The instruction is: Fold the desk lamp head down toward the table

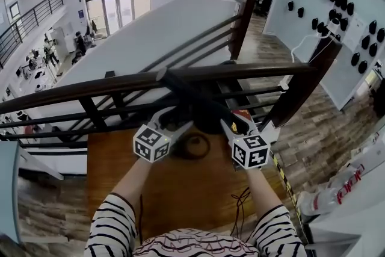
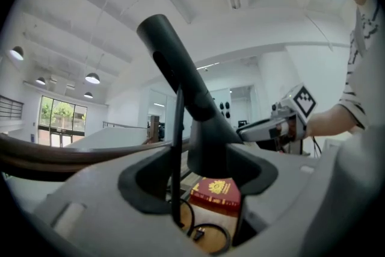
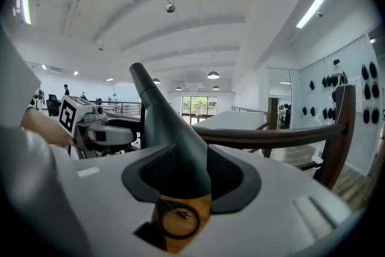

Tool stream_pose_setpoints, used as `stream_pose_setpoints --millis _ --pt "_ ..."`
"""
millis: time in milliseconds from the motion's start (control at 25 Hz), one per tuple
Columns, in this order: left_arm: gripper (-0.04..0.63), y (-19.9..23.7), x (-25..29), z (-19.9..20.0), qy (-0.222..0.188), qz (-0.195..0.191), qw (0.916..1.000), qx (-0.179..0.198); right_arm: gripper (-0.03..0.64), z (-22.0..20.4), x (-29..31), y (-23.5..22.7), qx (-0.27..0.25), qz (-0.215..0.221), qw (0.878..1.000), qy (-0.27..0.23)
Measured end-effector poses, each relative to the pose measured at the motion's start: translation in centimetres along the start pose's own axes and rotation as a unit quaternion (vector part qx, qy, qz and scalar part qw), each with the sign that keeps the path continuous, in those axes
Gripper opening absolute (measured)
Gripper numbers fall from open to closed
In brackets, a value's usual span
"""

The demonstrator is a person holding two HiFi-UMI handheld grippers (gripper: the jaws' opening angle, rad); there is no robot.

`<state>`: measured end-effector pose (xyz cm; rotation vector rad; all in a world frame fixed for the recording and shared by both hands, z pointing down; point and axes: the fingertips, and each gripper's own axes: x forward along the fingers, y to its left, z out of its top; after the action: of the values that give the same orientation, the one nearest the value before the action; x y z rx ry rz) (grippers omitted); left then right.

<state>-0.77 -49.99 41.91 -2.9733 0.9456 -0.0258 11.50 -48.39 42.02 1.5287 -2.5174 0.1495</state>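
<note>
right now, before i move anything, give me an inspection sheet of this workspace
surface: wooden table
job's things: desk lamp, arm slanting upward, not folded down
clutter: red booklet lying on the table by the lamp base
grippers: left tool open, with the lamp stem between its jaws; right tool closed on the lamp, which fills the gap between its jaws
cables: coiled black cable by the lamp base; thin loose cord nearer the person
surroundings: wooden railing just past the table, open atrium beyond; black items hung on the right wall
</note>
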Motion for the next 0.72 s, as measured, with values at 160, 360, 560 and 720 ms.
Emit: stream_pose_setpoints --millis 160,360,560,720 --pt "0.300 0.1 -0.2 0.0 -0.009 -0.005 0.9999 -0.012 0.141 -1.0 0.9 0.9 0.019 0.006 1.000 -0.002" --pt "0.311 -0.1 -0.1 0.1 -0.015 -0.004 0.9997 -0.019 0.130 -1.5 1.3 1.3 0.038 0.013 0.999 -0.007" --pt "0.318 0.0 -0.1 0.2 -0.016 -0.004 0.9996 -0.022 0.130 -2.1 2.0 2.0 0.055 0.023 0.998 -0.006" --pt "0.321 -0.2 0.1 0.3 -0.015 -0.003 0.9997 -0.020 0.117 -2.1 1.8 2.0 0.065 0.023 0.998 -0.013"
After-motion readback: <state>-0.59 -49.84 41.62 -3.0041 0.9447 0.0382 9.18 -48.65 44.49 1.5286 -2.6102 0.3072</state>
